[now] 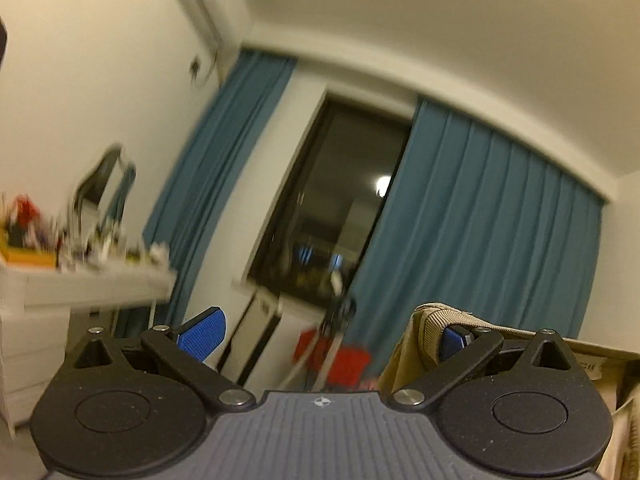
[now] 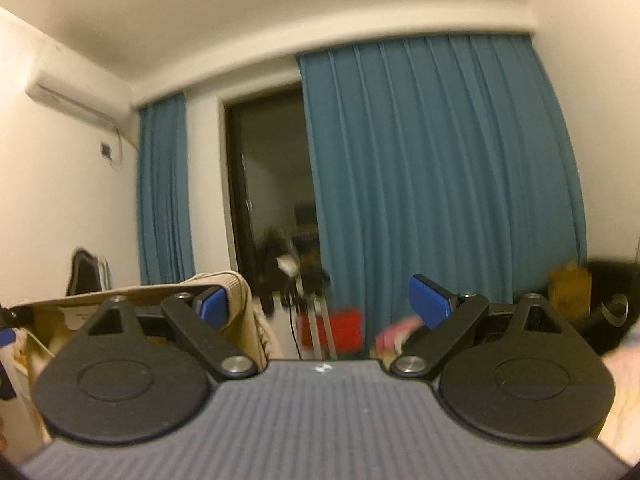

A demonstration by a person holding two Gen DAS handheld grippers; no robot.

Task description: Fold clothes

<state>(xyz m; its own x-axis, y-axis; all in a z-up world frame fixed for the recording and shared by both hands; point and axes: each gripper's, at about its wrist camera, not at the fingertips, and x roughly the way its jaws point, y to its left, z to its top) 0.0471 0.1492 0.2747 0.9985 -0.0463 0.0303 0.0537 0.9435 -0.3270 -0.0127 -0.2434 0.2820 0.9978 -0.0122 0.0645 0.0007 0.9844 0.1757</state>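
Note:
Both grippers point up at the room, with jaws wide apart. In the left wrist view my left gripper [image 1: 328, 336] is open, and a beige knitted garment [image 1: 424, 336] hangs over its right finger [image 1: 454, 340]. In the right wrist view my right gripper [image 2: 320, 304] is open, and the same beige garment [image 2: 236, 304] drapes over its left finger [image 2: 214, 306]. The cloth stretches sideways between the two grippers. Nothing is pinched between either pair of pads. Most of the garment hangs below, out of view.
Blue curtains [image 2: 432, 184] flank a dark window [image 1: 340, 200] ahead. A white cluttered shelf [image 1: 80, 276] with a mirror stands at left. A red stool [image 2: 332, 330] and a tripod stand by the window. An air conditioner [image 2: 76, 92] hangs high on the left wall.

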